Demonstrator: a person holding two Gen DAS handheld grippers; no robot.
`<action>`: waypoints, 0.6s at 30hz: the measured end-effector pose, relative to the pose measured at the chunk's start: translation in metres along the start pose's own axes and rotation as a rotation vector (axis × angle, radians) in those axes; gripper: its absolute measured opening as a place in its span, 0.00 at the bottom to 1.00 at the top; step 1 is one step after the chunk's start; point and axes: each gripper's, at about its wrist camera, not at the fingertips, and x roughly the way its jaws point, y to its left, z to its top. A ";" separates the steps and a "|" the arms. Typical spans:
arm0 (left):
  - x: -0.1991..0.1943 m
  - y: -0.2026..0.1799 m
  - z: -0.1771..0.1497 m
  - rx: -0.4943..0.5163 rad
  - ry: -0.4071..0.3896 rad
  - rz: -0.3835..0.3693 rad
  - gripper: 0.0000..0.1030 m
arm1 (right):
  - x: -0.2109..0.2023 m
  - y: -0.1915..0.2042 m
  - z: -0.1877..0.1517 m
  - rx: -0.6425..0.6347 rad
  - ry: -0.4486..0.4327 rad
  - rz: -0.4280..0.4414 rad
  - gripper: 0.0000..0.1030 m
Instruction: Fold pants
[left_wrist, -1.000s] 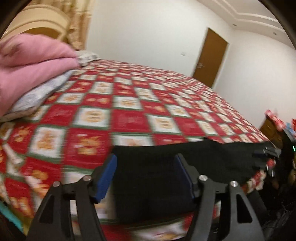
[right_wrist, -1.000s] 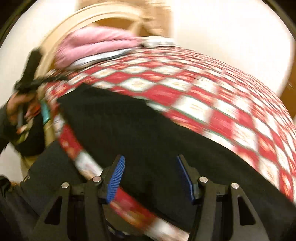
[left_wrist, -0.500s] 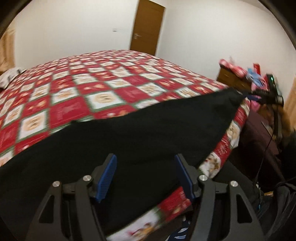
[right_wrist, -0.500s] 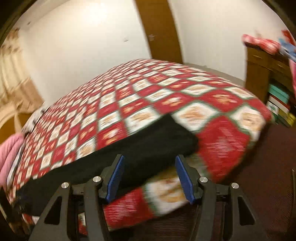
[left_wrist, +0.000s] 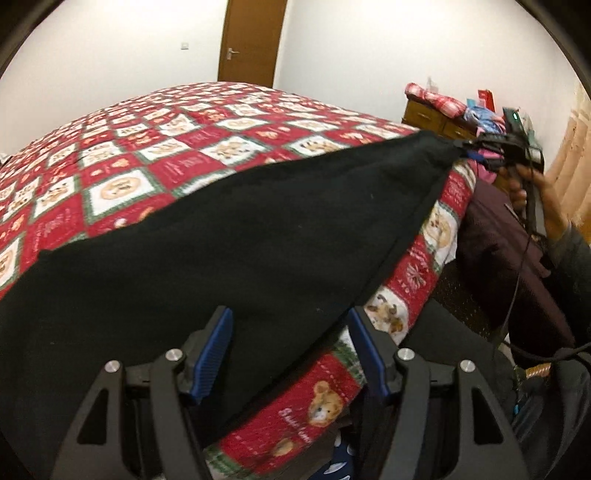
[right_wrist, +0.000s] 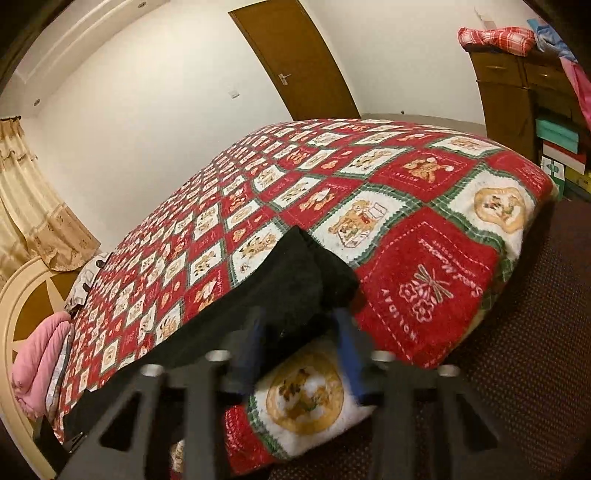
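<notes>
A: Report legible text, right wrist view.
B: I read "HOLIDAY" on a red square of the bedspread (right_wrist: 436, 280), printed upside down; a script line beside it is unreadable.
A: Left wrist view?
B: I find script lettering on the bedspread's (left_wrist: 325, 406) hanging edge; not legible.

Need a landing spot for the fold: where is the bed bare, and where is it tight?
Bare quilt runs from the black pants to the far edge by the door. Crowded: the pants cover the near edge; pink bedding sits by the headboard.
</notes>
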 end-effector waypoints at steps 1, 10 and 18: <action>0.003 -0.003 -0.001 0.013 0.007 0.007 0.65 | 0.001 0.001 0.001 -0.004 0.001 0.003 0.16; 0.005 -0.007 -0.001 0.052 0.027 0.023 0.17 | -0.017 0.013 0.017 -0.037 -0.079 0.020 0.10; 0.006 -0.009 -0.007 0.050 0.031 -0.011 0.14 | -0.001 -0.010 0.004 -0.029 -0.024 -0.029 0.13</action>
